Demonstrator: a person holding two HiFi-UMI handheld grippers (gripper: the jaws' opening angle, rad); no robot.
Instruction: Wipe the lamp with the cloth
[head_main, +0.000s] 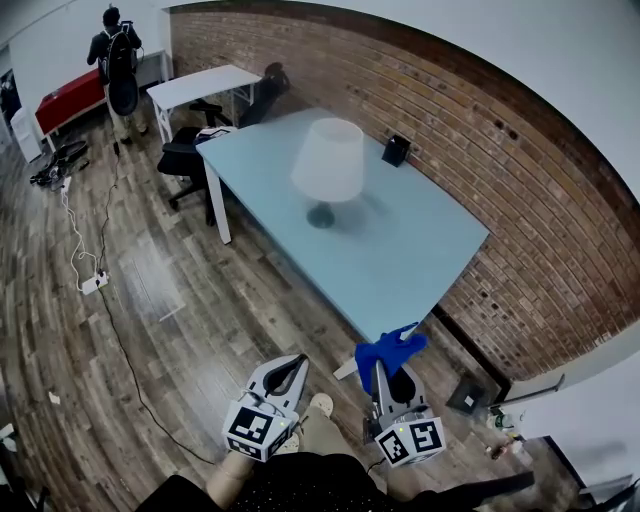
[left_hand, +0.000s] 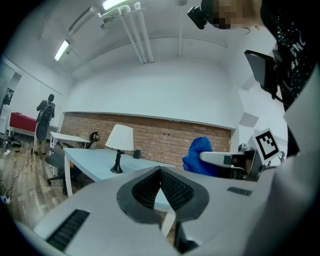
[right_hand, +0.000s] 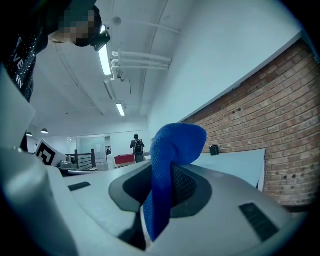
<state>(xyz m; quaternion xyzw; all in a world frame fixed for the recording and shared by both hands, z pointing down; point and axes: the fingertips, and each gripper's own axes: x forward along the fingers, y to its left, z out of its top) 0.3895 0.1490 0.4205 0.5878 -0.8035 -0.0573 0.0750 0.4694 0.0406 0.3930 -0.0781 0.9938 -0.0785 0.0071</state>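
A table lamp with a white shade (head_main: 328, 158) and a dark base stands near the middle of the pale blue table (head_main: 400, 250); the left gripper view shows the lamp (left_hand: 120, 138) far off. My right gripper (head_main: 385, 367) is shut on a blue cloth (head_main: 391, 349), held off the table's near corner. The cloth (right_hand: 167, 165) sticks up between the jaws in the right gripper view. My left gripper (head_main: 292, 368) is shut with nothing in it, beside the right one over the wooden floor. Both are well short of the lamp.
A small black box (head_main: 396, 150) sits on the table by the brick wall (head_main: 520, 200). A black office chair (head_main: 185, 152) and a white desk (head_main: 200, 85) stand beyond the table's far end. A person (head_main: 115, 55) stands at the far back. Cables (head_main: 85, 250) trail over the floor.
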